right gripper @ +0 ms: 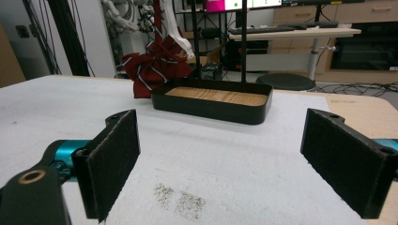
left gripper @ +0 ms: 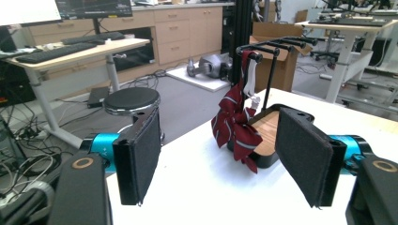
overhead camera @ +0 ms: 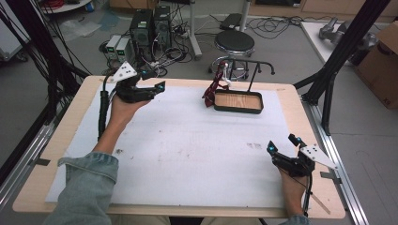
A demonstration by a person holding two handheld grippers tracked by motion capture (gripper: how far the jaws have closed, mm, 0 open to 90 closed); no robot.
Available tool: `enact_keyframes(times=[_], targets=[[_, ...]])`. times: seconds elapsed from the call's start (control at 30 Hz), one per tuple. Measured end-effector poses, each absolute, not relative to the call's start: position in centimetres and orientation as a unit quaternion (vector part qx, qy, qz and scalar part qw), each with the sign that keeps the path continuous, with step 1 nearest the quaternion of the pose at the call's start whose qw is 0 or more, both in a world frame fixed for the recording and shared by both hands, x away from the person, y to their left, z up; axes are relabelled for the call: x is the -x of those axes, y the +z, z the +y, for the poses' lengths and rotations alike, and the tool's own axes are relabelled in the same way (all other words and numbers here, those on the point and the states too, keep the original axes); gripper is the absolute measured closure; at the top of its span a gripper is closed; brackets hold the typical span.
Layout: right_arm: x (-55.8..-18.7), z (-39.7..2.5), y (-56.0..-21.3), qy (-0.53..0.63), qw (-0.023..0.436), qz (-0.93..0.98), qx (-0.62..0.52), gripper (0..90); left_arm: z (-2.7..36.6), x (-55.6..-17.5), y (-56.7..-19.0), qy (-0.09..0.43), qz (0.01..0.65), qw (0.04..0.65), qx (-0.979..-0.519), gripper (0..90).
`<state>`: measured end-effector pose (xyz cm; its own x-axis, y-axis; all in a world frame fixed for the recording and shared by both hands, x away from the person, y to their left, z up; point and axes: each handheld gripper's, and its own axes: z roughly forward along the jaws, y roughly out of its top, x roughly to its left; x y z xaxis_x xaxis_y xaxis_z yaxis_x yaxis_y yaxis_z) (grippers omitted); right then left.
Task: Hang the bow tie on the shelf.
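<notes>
The left claw [overhead camera: 152,82] hovers over the far left part of the tabletop [overhead camera: 65,122], its jaws spread wide with nothing between them. In the left gripper view it faces a dark red striped tie [left gripper: 237,126] that hangs bunched from the black rack [left gripper: 274,44], and the tie sags against the near end of the tray [left gripper: 270,157] at the rack's foot. From above, the tie [overhead camera: 212,89] sits at the left end of the tray [overhead camera: 238,108], near the far edge of the white mat [overhead camera: 187,150].

The right claw [overhead camera: 284,143] is well apart from all this, at the near right corner, also gaping and empty. Its own view looks across the mat at the tray [right gripper: 211,108] and at the tie [right gripper: 155,68] behind it.

As I judge it, the work has scarcely begun. The tie is on the rack, neither claw touches it, and the tray's wooden floor is bare. What remains looks like the whole job: bring the left claw in to the tie, take hold, and lift it off the bar or straighten it. The right claw has far to go before it can help.

No brand, label or writing can be read on the tie, rack, tray or claws. The screens in the background are too blurred to read.
</notes>
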<state>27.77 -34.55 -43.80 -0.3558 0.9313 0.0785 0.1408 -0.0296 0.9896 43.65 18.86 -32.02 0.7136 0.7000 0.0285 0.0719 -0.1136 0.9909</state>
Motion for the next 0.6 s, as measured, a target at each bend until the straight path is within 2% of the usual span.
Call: enact_keyframes(times=[0.6], targets=[[-27.7,-34.5,-43.8,0.56,0.351,0.602,-0.449,11.2,24.3,-38.1,-33.2,0.29,0.304,0.606,-0.675,27.5]])
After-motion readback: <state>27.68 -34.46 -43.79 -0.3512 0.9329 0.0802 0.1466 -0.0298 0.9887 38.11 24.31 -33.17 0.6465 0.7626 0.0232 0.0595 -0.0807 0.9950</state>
